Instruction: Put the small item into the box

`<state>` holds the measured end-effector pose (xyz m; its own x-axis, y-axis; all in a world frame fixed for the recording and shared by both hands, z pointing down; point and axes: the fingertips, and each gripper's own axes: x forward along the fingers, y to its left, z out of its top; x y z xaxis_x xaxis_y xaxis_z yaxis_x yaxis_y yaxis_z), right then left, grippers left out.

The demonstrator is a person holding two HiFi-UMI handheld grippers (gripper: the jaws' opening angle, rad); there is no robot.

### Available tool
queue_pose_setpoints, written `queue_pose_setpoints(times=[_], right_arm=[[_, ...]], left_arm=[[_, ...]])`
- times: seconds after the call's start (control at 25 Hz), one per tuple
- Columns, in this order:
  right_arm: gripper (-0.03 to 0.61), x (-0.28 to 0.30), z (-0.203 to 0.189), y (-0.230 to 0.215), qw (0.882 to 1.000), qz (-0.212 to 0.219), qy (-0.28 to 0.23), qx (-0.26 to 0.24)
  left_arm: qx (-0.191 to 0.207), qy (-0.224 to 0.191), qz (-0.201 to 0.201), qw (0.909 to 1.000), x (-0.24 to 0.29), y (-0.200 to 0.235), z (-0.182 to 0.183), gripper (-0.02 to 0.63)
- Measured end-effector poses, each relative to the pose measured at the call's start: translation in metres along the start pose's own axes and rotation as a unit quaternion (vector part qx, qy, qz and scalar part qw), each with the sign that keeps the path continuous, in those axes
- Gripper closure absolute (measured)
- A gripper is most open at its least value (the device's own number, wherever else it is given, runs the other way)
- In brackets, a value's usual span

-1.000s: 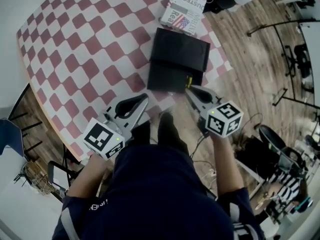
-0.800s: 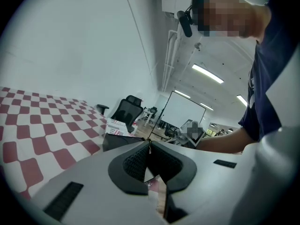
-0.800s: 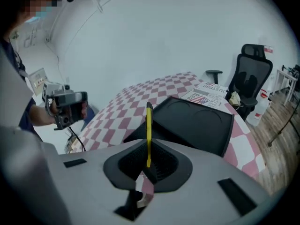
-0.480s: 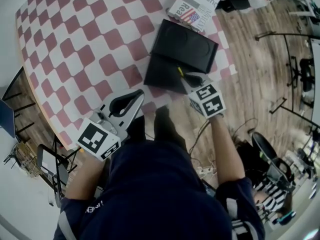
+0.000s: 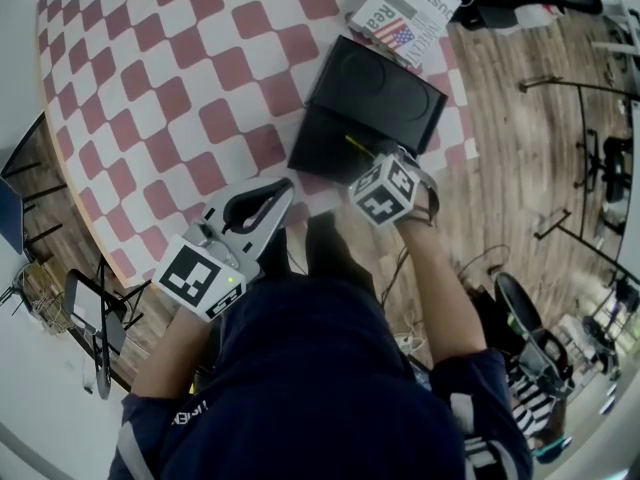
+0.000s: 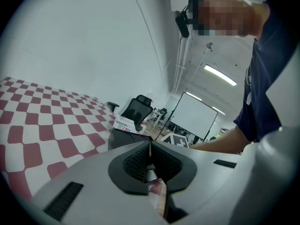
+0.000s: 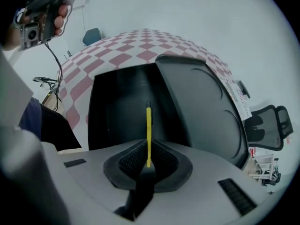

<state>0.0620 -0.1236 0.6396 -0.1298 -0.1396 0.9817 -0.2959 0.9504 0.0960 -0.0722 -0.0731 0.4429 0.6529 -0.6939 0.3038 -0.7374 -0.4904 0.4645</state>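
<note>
A black box [image 5: 335,143] lies open at the near right edge of the checkered table [image 5: 170,88], its lid [image 5: 385,93] folded back beyond it. My right gripper [image 5: 372,158] is shut on a thin yellow stick [image 5: 357,146] that points out over the box's open tray. In the right gripper view the yellow stick [image 7: 148,130] stands straight out from my right gripper [image 7: 148,161], above the dark tray [image 7: 119,107], with the lid [image 7: 201,107] to its right. My left gripper [image 5: 275,193] hangs shut and empty at the table's near edge, left of the box; its jaws meet in the left gripper view [image 6: 150,146].
A printed booklet [image 5: 405,13] lies past the lid at the table's far right corner. Wooden floor [image 5: 520,168] and office chairs [image 7: 265,125] are to the right. A hand holding a device [image 7: 47,8] shows at the far left of the right gripper view.
My right gripper has carried the yellow stick forward and left, from the box's near edge to over its tray. My left gripper has hardly moved.
</note>
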Motion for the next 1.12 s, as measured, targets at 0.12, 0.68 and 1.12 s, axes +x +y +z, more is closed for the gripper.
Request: queue_pose_setpoints(times=[0.12, 0.68, 1.12], right_arm=[[0.546, 0.007, 0.0, 0.005, 1.0, 0.016, 0.01, -0.003], [0.477, 0.008, 0.001, 0.002, 1.0, 0.013, -0.003, 0.015], [0.516, -0.074, 0.004, -0.012, 0.984, 0.013, -0.149, 0.098]], left_arm=[[-0.002, 0.0, 0.003, 1.0, 0.002, 0.001, 0.001, 0.575], [0.006, 0.007, -0.002, 1.0, 0.01, -0.002, 0.008, 0.575], [0.045, 0.01, -0.017, 0.9988, 0.021, -0.027, 0.029, 0.575]])
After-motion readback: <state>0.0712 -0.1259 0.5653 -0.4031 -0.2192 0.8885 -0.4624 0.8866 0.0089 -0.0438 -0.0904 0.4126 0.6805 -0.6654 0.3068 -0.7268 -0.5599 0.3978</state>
